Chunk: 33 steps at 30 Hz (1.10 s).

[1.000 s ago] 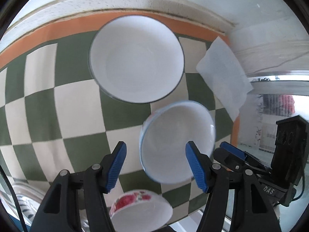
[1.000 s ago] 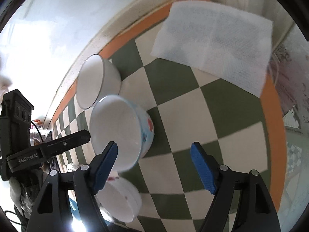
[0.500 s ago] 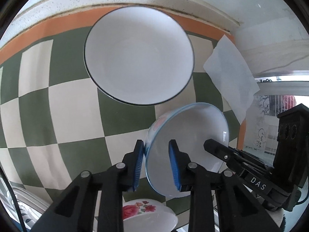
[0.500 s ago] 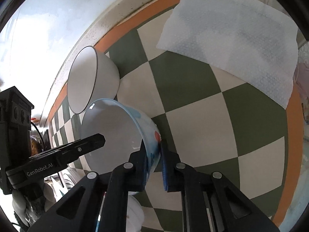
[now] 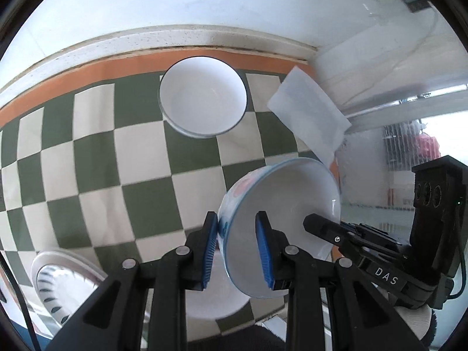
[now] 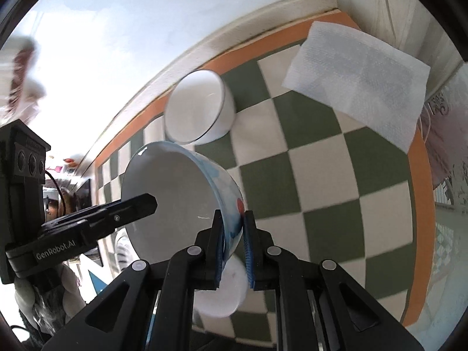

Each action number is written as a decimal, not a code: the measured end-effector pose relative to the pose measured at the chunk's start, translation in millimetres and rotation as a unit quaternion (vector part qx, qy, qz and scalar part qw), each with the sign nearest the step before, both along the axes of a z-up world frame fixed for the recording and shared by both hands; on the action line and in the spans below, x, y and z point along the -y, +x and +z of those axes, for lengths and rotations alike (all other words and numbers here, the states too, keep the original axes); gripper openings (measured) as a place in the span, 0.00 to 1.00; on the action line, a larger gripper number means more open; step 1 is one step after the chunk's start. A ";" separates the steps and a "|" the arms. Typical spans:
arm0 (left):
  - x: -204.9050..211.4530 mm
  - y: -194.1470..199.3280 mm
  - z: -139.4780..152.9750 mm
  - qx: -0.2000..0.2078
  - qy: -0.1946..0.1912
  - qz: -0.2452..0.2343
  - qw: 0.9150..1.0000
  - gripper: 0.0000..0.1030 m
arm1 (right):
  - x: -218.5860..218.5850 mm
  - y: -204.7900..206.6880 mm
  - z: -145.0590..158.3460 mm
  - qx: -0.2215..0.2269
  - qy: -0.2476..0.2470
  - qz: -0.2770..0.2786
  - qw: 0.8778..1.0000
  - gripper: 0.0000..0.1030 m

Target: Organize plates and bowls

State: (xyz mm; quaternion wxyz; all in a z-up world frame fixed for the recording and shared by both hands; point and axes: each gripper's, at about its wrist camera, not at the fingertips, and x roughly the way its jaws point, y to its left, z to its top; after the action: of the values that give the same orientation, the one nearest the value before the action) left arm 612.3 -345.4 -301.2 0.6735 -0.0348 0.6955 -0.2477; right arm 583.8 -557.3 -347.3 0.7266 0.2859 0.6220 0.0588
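Both grippers pinch one blue-patterned bowl (image 5: 280, 225) by opposite rim sides, tilted above the checkered tablecloth (image 5: 96, 158): left gripper (image 5: 238, 248), right gripper (image 6: 234, 247). A dark-rimmed white bowl (image 5: 203, 103) sits near the far edge, a paper towel (image 6: 359, 76) toward the far corner. Beneath, seemingly another bowl (image 5: 216, 301).

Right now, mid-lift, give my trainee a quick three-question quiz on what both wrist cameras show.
1. True or false: both grippers clamp the same bowl.
2. What lies flat near the table's far corner?
3. The dark-rimmed white bowl is: A) stacked, B) standing alone, C) held.

Key:
1. True: the left gripper and right gripper both pinch the rim of the blue-patterned bowl.
2. A white paper towel.
3. B.
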 end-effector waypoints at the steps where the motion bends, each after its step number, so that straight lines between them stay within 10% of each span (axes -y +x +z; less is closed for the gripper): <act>1: -3.0 -4.5 0.8 0.000 0.000 0.000 1.000 0.23 | -2.5 -6.7 4.5 0.002 0.000 0.003 1.000 0.13; 13: -27.0 -61.8 -33.9 -0.021 0.033 -0.020 0.999 0.23 | -40.3 -73.9 -12.2 -0.023 0.006 0.019 1.000 0.14; 33: -32.4 -79.7 -61.8 -0.039 0.064 -0.019 0.997 0.23 | -58.7 -75.8 -41.8 -0.051 -0.009 0.047 0.998 0.14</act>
State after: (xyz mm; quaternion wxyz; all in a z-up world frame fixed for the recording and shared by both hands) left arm 532.6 -313.0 -363.0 0.6422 0.0122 0.7360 -0.2140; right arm 508.0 -498.6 -389.1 0.6930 0.2524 0.6715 0.0722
